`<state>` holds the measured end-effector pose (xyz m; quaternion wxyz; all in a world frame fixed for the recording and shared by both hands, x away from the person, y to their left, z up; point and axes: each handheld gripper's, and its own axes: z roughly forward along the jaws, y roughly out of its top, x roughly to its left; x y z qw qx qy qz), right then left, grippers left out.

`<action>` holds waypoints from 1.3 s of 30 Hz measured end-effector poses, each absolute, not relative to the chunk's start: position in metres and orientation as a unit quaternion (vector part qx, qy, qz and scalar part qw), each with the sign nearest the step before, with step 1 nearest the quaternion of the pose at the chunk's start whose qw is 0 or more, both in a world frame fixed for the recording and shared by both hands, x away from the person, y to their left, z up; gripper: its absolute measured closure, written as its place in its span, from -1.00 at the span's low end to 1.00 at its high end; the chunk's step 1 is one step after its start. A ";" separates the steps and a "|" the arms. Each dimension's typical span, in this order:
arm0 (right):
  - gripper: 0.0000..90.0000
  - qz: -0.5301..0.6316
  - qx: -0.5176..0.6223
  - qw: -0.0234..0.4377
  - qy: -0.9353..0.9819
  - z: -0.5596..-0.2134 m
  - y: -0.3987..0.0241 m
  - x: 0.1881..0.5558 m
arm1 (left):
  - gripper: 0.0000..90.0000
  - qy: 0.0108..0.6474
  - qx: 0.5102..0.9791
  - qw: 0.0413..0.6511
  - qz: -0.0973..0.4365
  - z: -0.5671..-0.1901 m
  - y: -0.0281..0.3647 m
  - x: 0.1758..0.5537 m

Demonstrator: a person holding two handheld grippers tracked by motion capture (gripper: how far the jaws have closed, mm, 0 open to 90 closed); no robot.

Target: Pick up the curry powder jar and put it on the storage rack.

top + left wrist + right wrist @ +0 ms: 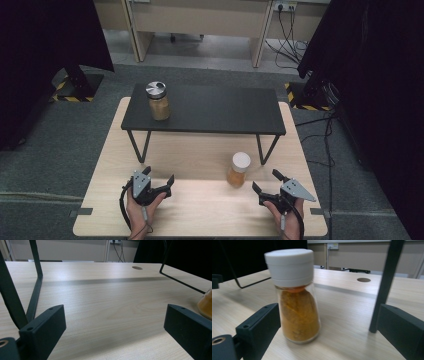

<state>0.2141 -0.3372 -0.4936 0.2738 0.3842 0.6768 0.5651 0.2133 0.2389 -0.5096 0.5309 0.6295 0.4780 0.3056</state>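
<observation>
A glass jar of orange powder with a white lid [239,170] stands upright on the wooden table [200,210], just in front of the shelf's right leg. My right gripper [265,179] rests low on the table to the jar's right, open. In the right gripper view the jar [297,302] stands just ahead of my right gripper [329,322], nearer the left jaw, with no pad on it. My left gripper [160,175] lies at the front left, open, with bare table between its jaws [115,322]. The jar's edge [206,303] peeks in at the far right.
A low black shelf [200,107] on wire legs spans the table's back half. On its left end stands a second jar with a silver lid [158,101]. A shelf leg [384,285] rises near my right jaw. Black curtains flank both sides.
</observation>
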 end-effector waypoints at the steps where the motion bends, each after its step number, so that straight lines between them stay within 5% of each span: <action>1: -0.88 0.566 0.381 0.274 0.678 -0.492 -0.336 0.214 | -0.93 0.478 0.630 0.531 0.306 -0.509 0.239 0.213; 39: -0.89 0.591 0.335 0.275 0.680 -0.474 -0.299 0.247 | -0.93 0.477 0.631 0.533 0.302 -0.510 0.239 0.214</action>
